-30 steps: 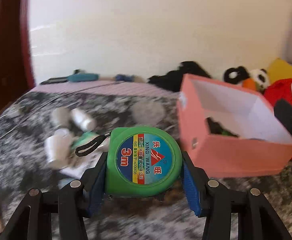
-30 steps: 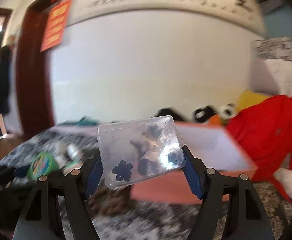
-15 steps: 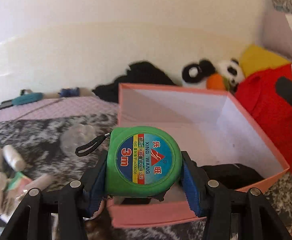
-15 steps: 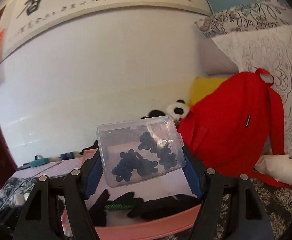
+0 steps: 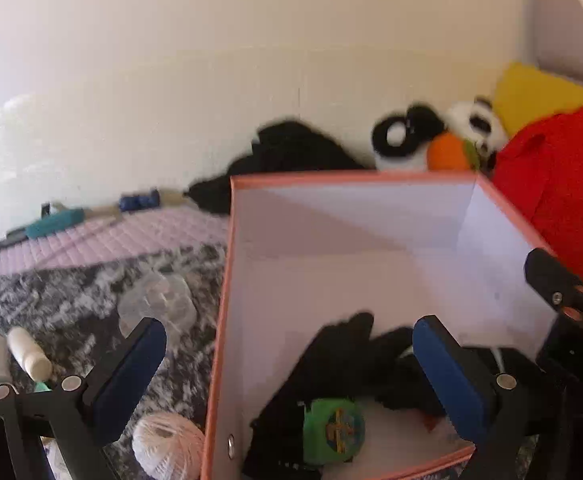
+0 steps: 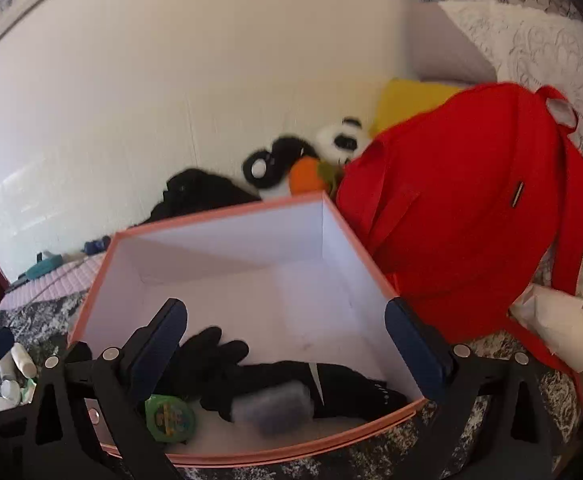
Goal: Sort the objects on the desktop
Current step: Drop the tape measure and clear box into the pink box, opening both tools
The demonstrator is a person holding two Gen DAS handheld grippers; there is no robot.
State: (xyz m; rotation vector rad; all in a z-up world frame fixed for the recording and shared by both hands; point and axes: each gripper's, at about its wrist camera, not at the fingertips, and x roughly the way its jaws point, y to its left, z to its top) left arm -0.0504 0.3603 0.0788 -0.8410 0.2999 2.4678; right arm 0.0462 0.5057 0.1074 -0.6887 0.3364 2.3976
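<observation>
We see the green tape measure (image 5: 333, 430) lying inside the pink box (image 5: 227, 264), near its front wall, resting against a pile of black gloves (image 5: 355, 360) on the white floor of the box. Just right of it, from the right wrist view, a small clear plastic case (image 6: 279, 404) sits blurred on top of the same gloves, also within the box.

Our left gripper (image 5: 287, 372) hangs above the box's front left corner with its jaws opening wide; nothing is gripped, and the tape measure lies below and between the blue pads without touching them. Our right gripper (image 6: 283, 348) stands over the box's front edge, its jaws likewise opening, with the clear case beneath them and free of the pads.

Outside the box on the left, on the grey patterned cover (image 5: 71, 300), lie a ball of white string (image 5: 167, 446), some small white bottles (image 5: 27, 354) and a clear round lid (image 5: 159, 304). Behind the box we find a black cloth (image 5: 291, 152), a panda plush (image 5: 439, 136), a yellow cushion (image 5: 539, 92) and, to the right, a red backpack (image 6: 463, 208)
</observation>
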